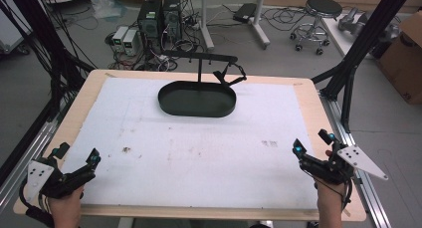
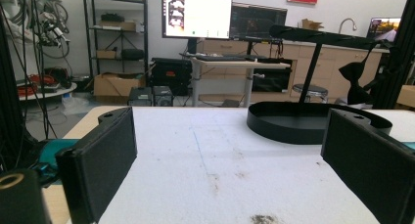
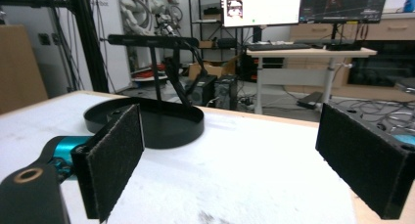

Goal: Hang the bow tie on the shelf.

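Blk tray [image 1: 197,101] w/ hanger stand [image 1: 200,58], far side.

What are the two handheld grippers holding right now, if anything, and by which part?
Nothing is held. The left gripper and the right gripper both stand open with bare jaws above the white table cover, well short of the black oval tray with its hanger stand.

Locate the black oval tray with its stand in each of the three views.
High view: black oval tray, top centre, on the table's far side.
Left gripper view: right of centre, between the jaws.
Right gripper view: left of centre.
Shared landmark: the stand's horizontal bar.
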Available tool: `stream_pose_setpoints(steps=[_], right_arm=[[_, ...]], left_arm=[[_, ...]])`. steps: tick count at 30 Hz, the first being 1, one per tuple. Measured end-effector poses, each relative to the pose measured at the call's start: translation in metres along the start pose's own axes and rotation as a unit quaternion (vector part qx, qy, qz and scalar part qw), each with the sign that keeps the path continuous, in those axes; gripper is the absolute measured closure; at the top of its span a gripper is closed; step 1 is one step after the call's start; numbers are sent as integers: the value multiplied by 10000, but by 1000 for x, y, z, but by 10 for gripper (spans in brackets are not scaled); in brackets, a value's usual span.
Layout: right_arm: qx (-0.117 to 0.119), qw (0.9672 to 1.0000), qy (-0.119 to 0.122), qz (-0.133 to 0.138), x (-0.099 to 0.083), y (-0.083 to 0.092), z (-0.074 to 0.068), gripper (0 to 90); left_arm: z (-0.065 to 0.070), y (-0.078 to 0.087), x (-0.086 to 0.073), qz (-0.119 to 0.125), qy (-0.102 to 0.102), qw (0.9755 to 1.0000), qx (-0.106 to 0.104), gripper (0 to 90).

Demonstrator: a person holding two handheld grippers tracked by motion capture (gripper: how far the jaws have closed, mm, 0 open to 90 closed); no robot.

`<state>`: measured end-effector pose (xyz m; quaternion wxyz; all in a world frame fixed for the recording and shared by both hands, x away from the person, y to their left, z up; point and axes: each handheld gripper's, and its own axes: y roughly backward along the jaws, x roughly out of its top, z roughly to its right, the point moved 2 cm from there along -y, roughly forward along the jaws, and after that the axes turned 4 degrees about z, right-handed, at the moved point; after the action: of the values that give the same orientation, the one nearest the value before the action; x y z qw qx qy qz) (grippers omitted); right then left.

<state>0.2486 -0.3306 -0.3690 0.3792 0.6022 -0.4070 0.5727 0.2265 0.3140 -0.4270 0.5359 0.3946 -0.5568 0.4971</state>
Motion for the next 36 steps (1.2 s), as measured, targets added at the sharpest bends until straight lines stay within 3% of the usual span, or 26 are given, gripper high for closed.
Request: stream_pose_setpoints(steps=[3,7,12,20,27,36], right_arm=[[-18,10000,-30,-54,-8,5,1,98],[-36,9999,105,20,-19,12,-5,98],[-226,9997,118,46,-37,14,-7,98],[-73,9997,173,184,-42,12,-9,99],[-66,9999,118,72,-53,9,-9,99],[-141,9999,27,88,-55,11,-7,99]], left_arm=[[-2,0,0,-11,4,10000,9,69],[-3,0,-1,-35,25,10000,13,68],[-1,-2,-1,-18,0,10000,-81,68],[1,-2,1,86,-11,9999,-117,69],[2,0,2,143,-9,9998,-153,69],[0,-1,2,142,-19,9998,-162,69]])
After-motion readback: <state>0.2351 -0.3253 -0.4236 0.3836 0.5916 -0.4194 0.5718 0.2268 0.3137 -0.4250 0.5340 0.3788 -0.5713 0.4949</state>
